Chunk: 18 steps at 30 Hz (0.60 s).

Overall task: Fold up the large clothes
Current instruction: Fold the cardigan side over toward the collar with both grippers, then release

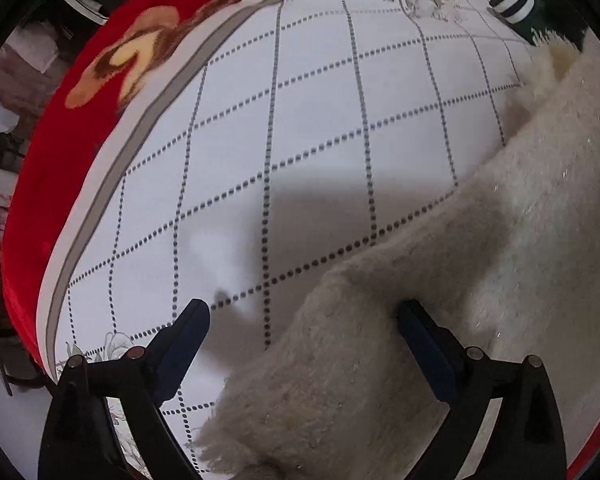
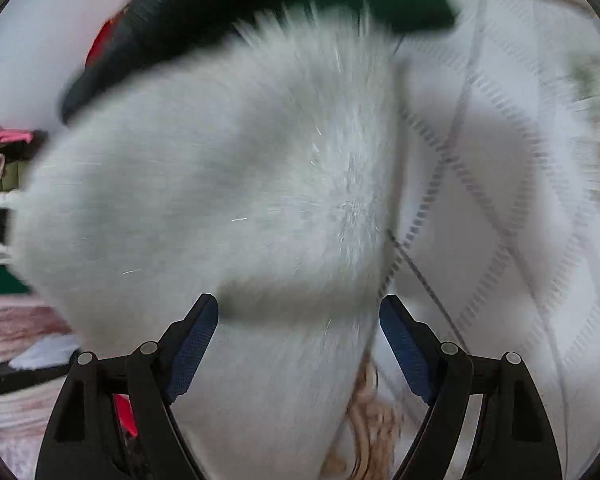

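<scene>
A: Left wrist view first. What was there?

B: Fluffy cream garment [image 1: 440, 300] ran from the lower middle up to the upper right of the frame, lying on a white bed sheet [image 1: 300, 120] with dotted grid lines. Red blanket [image 1: 60, 160] along the left edge. A dark green piece with a striped cuff [image 1: 516, 4] sat at upper right, touching the garment's far end.

A: Jaws?

B: Left gripper [image 1: 304, 316] had its jaws wide apart, nothing clamped. The garment's lower edge lay between and under the fingers; the right finger looked to be against the pile, but contact was hard to tell.

A: Right wrist view?

B: Blurry. Same garment [image 2: 240, 200] filled the centre and left of the frame, dark fabric [image 2: 260, 4] across the top, the sheet [image 2: 500, 200] at right. Right gripper [image 2: 300, 312] also had its jaws apart, holding nothing, with fleece in front of and below them.

A: Handling?

B: Judged soft, limp, thick-piled and probably fairly light for its bulk. It should drape and sag, not hold shape. Long pile could slip, so a pinch should bite through to the base cloth.

A: Where to grab?

B: At an edge or corner near the lower middle in the left view, not the flat middle.
</scene>
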Tool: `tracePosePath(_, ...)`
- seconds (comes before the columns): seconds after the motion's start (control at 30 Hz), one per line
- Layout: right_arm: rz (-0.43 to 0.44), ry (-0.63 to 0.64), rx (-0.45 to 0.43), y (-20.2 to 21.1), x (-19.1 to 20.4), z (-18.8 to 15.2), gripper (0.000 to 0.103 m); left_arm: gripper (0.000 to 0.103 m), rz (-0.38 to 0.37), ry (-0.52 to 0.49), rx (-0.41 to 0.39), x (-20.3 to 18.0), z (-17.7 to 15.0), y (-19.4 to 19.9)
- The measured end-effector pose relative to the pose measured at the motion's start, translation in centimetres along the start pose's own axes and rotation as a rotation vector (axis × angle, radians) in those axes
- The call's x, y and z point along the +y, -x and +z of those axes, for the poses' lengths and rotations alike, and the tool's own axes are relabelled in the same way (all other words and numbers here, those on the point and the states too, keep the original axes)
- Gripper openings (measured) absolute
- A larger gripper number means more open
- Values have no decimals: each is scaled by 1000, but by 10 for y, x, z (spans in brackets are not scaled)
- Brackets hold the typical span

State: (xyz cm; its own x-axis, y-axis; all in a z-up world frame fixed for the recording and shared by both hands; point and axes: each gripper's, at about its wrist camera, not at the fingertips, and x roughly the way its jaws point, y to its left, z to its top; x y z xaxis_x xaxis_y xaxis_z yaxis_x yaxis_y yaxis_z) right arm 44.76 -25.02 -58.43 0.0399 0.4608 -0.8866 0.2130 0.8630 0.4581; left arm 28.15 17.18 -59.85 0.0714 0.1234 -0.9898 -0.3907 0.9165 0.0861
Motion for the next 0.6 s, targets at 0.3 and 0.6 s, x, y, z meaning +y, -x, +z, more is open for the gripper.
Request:
tracePosePath(0.3,223,-144,-100,24,-24,-36,34,98,77,-51,-55,-20,-11,60)
tracePosePath(0.6,-186,-171,30,98,-84,-147,61,98,-18,-194,-92,-102,-30,111)
